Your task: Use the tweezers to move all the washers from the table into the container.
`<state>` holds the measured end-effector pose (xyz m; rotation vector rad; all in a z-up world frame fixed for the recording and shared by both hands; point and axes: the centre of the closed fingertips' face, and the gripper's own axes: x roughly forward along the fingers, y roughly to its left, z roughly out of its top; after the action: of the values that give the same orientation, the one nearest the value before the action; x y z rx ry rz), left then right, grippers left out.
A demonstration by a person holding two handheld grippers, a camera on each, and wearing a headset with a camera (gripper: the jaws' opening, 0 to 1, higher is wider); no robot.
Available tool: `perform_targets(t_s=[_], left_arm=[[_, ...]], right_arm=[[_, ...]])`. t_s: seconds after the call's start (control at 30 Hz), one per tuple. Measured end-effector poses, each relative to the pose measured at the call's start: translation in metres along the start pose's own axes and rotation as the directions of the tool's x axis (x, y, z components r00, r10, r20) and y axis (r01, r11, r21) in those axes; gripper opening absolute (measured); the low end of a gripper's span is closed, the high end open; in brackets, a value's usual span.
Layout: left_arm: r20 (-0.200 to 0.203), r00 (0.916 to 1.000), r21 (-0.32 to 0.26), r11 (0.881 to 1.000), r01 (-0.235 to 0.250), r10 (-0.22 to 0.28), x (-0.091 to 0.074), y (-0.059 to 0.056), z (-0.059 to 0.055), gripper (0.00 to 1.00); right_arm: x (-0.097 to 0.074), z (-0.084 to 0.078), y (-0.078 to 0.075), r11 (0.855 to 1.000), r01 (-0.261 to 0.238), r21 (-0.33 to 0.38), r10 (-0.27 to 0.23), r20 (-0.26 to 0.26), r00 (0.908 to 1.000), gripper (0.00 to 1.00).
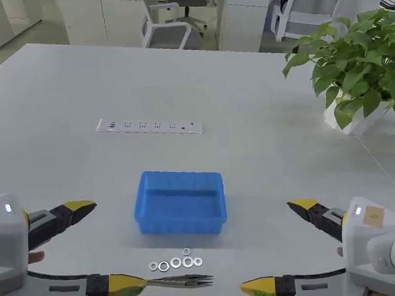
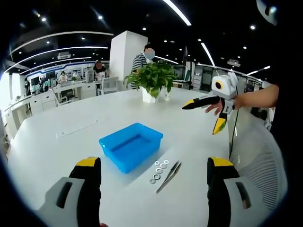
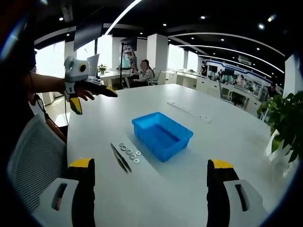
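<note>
No word, number or brand is coming through clearly enough to read. The long white plastic power strip [image 1: 149, 126] is showing a row of small dark marks along its face, but they are staying too tiny to make out. The small orange sticker [image 1: 373, 214] on the white housing of the right gripper [image 1: 270, 246] is appearing only as a blur of colour.
</note>
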<state>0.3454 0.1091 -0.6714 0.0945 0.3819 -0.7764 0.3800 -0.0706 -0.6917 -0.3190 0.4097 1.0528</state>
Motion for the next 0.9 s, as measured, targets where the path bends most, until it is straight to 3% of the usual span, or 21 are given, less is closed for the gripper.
perform_targets(t_s=[0.17,0.9], left_arm=[[0.012,0.9999,0.005,1.000,-0.006,0.006,-0.0008,0.0009,0.0024,0.99],[-0.013,0.9999,0.034,0.999,0.005,-0.004,-0.0004,0.0013,0.0023,0.98]], right_arm=[[0.0007,0.0004,0.0006,1.000,-0.002,-0.002,0.002,-0.002,1.0000,1.00],[0.0009,0.0006,0.0005,1.000,-0.009,-0.013,0.009,-0.003,1.0000,1.00]])
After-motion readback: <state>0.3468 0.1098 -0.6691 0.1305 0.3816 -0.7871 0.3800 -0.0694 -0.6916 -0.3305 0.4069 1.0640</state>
